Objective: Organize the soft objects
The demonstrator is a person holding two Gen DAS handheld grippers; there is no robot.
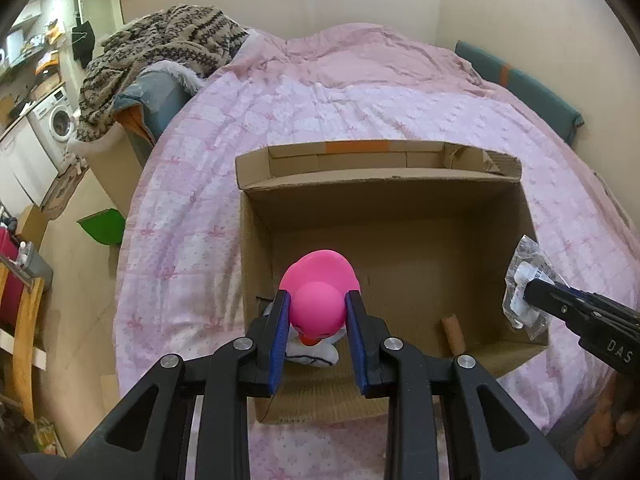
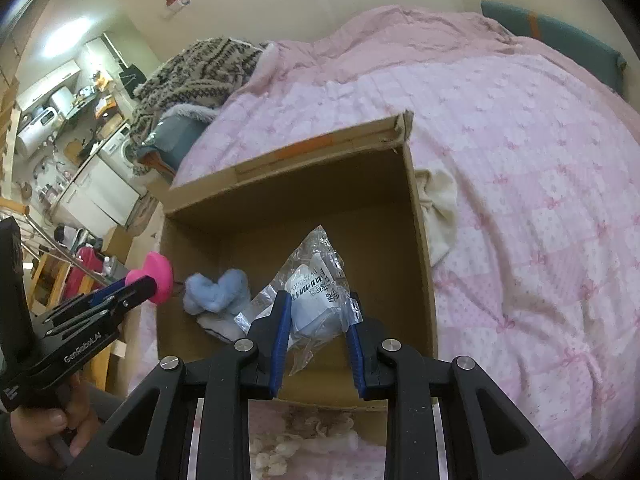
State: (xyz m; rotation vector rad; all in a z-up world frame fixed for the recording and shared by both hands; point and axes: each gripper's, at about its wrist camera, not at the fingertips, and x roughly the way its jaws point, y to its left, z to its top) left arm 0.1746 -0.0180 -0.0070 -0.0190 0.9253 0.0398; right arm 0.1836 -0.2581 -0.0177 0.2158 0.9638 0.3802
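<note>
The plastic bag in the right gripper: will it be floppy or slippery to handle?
Probably floppy: the bag crumples and sticks out unevenly between the right gripper pads. Its glossy film looks slippery, so it may slide. It seems light, hanging over the box without sagging much.

An open cardboard box [image 1: 384, 208] sits on a bed [image 1: 400, 92] under a pink quilt, its mouth unobstructed from above. Most of the box floor lies bare; a blue plush heart [image 2: 218, 290] and a white soft item occupy the near left corner, a cardboard tube [image 1: 454, 334] the near right. The box's upright walls and folded far flap [image 1: 360, 156] hem in any sideways approach. A cream cloth [image 2: 438, 216] lies against the right wall outside. Beyond, the quilt stretches open; a patterned blanket [image 1: 160, 52] is heaped past the bed's far left edge.
</note>
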